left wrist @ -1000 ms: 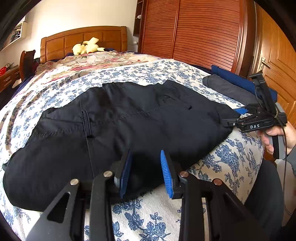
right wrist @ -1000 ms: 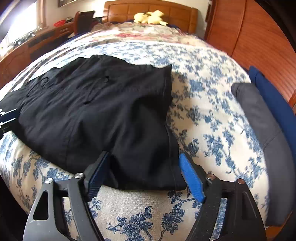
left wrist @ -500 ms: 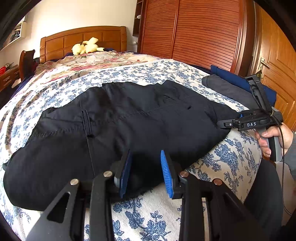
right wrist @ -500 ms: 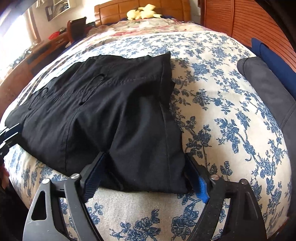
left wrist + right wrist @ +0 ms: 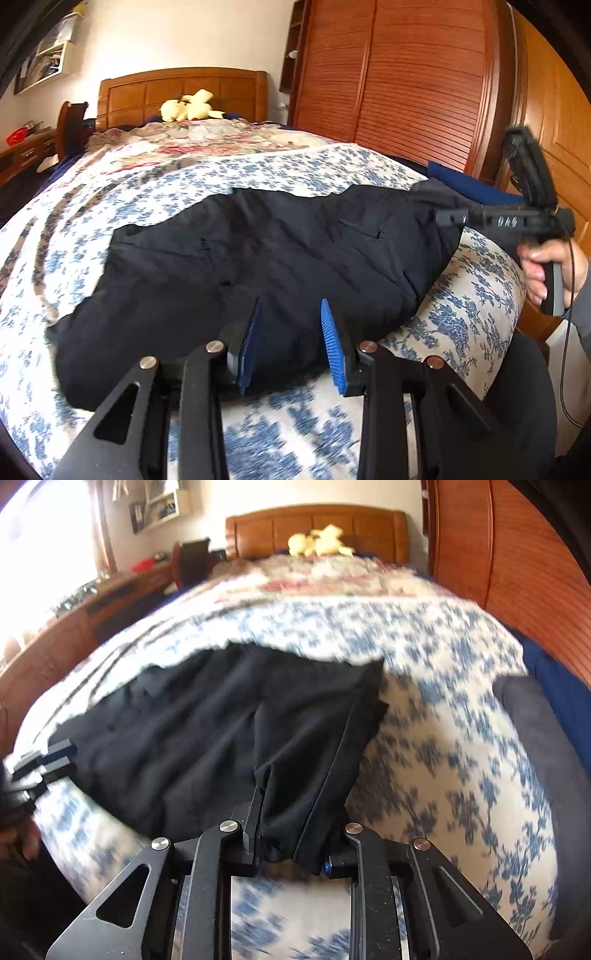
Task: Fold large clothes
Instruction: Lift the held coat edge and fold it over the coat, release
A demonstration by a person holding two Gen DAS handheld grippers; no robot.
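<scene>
Black trousers lie spread across the bed's blue-flowered cover. My left gripper has its blue pads around a bunch of the near edge and holds it; a crease rises from the left pad. In the right wrist view, my right gripper has its jaws closing on the trousers, with the right corner bunched between them and lifted off the cover. The right gripper also shows at the far right, held by a hand. The left gripper appears at that view's left edge.
A grey folded item and a blue one lie along the bed's right side. A yellow plush toy sits by the wooden headboard. A slatted wardrobe stands to the right, a desk to the left.
The right gripper's jaws went from wide around the trousers' corner to narrow with fabric bunched between them, and it rose. The left gripper shifted, and the trousers' near edge moved with it.
</scene>
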